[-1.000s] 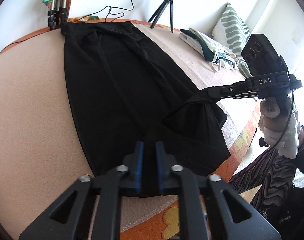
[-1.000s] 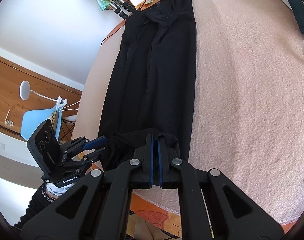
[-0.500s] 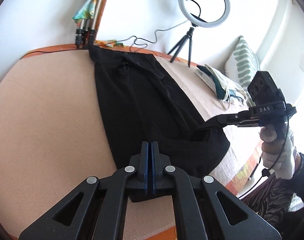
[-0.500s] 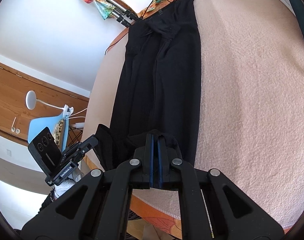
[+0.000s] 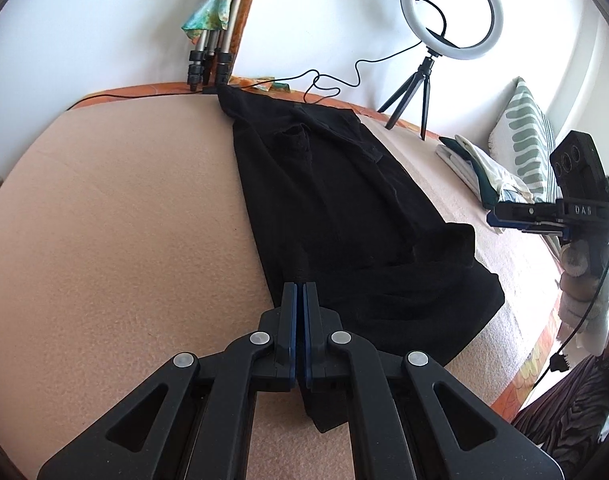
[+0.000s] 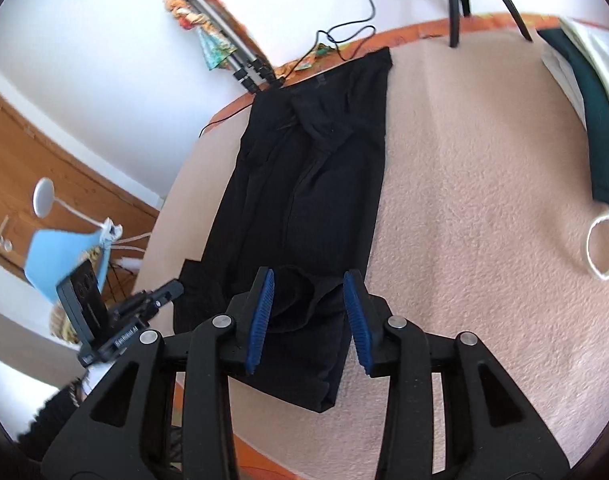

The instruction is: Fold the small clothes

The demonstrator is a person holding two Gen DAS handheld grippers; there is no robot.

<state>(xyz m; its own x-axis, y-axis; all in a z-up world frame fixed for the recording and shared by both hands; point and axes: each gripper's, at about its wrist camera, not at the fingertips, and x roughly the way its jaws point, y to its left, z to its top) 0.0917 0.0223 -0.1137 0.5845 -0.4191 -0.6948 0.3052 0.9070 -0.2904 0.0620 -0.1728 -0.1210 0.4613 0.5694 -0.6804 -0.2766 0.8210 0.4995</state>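
Note:
A pair of long black trousers (image 5: 324, 184) lies stretched out on the pink blanket (image 5: 116, 208), waistband at the far end. My left gripper (image 5: 299, 286) is shut on the near hem, and a flap of black cloth hangs under its fingers. In the right wrist view my right gripper (image 6: 309, 284) hovers over the folded near end of the trousers (image 6: 304, 184). Its jaws are opening; the blue pads (image 6: 264, 292) stand apart and press on nothing, though cloth lies below the gap. The left gripper (image 6: 172, 290) shows at the left edge of the cloth, and the right gripper (image 5: 494, 216) at the right.
A ring light on a tripod (image 5: 450, 12) and a cable stand at the far edge of the bed. Folded clothes (image 5: 476, 168) and a striped pillow (image 5: 524, 136) lie at the right. Folded tripod legs (image 5: 210, 52) lean on the wall. A blue chair (image 6: 60, 256) stands beside the bed.
The right gripper has opened, let go of the hem and risen off it; that corner now lies on the trousers. The left gripper has carried its hem further over the blanket.

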